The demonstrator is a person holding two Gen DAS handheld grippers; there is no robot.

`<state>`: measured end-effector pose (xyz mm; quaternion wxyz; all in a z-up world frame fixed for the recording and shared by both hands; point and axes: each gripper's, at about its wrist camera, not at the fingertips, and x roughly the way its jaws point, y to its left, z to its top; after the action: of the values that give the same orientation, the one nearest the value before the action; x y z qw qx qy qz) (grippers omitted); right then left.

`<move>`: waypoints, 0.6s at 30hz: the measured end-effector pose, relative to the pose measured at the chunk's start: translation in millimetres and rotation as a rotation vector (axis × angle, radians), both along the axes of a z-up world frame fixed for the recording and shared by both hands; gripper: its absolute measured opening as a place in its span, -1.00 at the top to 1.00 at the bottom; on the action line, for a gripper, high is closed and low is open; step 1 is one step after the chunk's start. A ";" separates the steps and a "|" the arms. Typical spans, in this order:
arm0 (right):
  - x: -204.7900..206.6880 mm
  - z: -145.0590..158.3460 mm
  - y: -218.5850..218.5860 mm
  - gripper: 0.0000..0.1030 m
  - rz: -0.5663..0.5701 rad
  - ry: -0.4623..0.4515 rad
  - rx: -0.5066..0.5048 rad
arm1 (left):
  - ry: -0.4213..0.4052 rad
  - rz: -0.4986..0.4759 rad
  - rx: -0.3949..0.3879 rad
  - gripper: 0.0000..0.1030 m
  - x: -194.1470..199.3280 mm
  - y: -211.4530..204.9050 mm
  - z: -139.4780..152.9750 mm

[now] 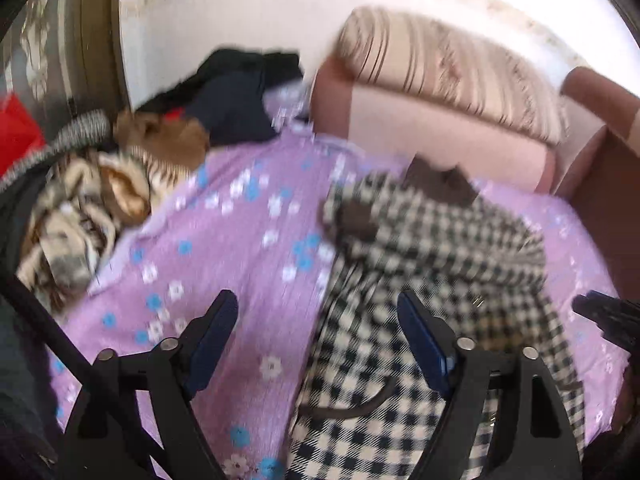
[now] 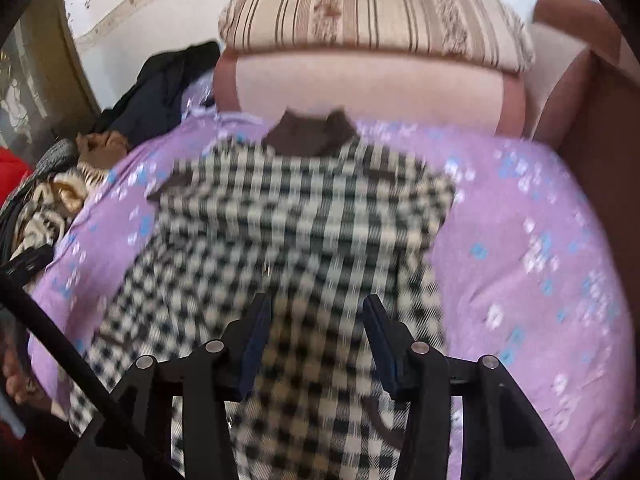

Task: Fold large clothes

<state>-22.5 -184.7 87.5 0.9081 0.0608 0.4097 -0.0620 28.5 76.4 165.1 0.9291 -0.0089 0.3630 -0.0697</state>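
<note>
A black-and-cream checked coat (image 1: 420,260) (image 2: 300,208) with a brown collar (image 2: 312,136) lies spread on a purple flowered sheet (image 1: 240,240) (image 2: 520,240), collar toward the sofa back. My left gripper (image 1: 316,300) hovers open and wide over the coat's left edge and the sheet, with nothing between its fingers. My right gripper (image 2: 317,300) hangs open above the middle of the coat, its pads apart from the cloth. The right gripper also shows at the right edge of the left wrist view (image 1: 600,316). Both views are blurred.
A heap of other clothes (image 1: 80,208) (image 2: 48,208) lies at the left end, with a dark garment (image 1: 232,96) behind it. A striped cushion (image 1: 440,64) (image 2: 376,8) tops the pink sofa back. A brown armrest (image 1: 600,140) (image 2: 592,100) bounds the right side.
</note>
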 end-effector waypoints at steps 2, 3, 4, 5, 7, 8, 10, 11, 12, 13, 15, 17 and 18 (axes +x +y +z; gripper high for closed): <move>-3.4 2.4 -3.4 -0.08 -0.010 0.000 0.000 | -0.018 -0.003 -0.003 -0.70 -5.6 1.0 -0.2; -8.1 -1.9 -9.3 -0.08 -0.013 0.007 0.015 | -0.004 -0.004 0.003 -0.70 -6.9 2.6 -6.9; -11.9 -6.4 -17.9 -0.08 -0.020 0.017 0.034 | 0.025 -0.004 0.012 -0.70 -6.6 5.8 -17.6; -19.2 -14.6 -32.5 -0.08 -0.042 0.029 0.057 | 0.061 0.000 0.020 -0.70 -5.3 10.4 -31.0; -34.8 -35.0 -64.8 -0.09 -0.106 0.064 0.094 | 0.143 0.018 0.027 -0.70 -4.7 24.1 -63.0; -45.3 -48.5 -84.0 -0.09 -0.142 0.086 0.123 | 0.169 0.028 0.027 -0.70 -5.6 30.6 -75.6; -64.1 -72.8 -118.8 -0.09 -0.212 0.123 0.198 | 0.227 0.037 0.004 -0.69 -4.1 42.4 -101.3; -73.1 -82.2 -132.7 -0.09 -0.239 0.128 0.238 | 0.250 0.030 -0.013 -0.70 -4.0 45.1 -111.2; -83.9 -95.2 -148.1 -0.09 -0.263 0.130 0.297 | 0.274 0.019 -0.036 -0.70 -3.0 47.8 -120.1; -90.6 -103.5 -156.2 -0.09 -0.273 0.133 0.346 | 0.303 0.008 -0.072 -0.70 -1.9 50.6 -129.2; -104.6 -114.5 -165.6 -0.10 -0.259 0.079 0.470 | 0.313 -0.016 -0.127 -0.69 -5.8 50.7 -136.7; -112.3 -118.0 -164.9 -0.09 -0.220 0.049 0.568 | 0.317 -0.090 -0.177 -0.69 -12.3 45.4 -137.2; -115.4 -125.3 -162.3 -0.09 -0.186 0.039 0.683 | 0.336 -0.140 -0.239 -0.69 -16.3 42.6 -138.4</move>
<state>-137.9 -347.0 -37.9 0.8177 0.3968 0.4170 -0.0050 12.2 119.0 26.6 0.8407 -0.1055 0.5018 -0.1741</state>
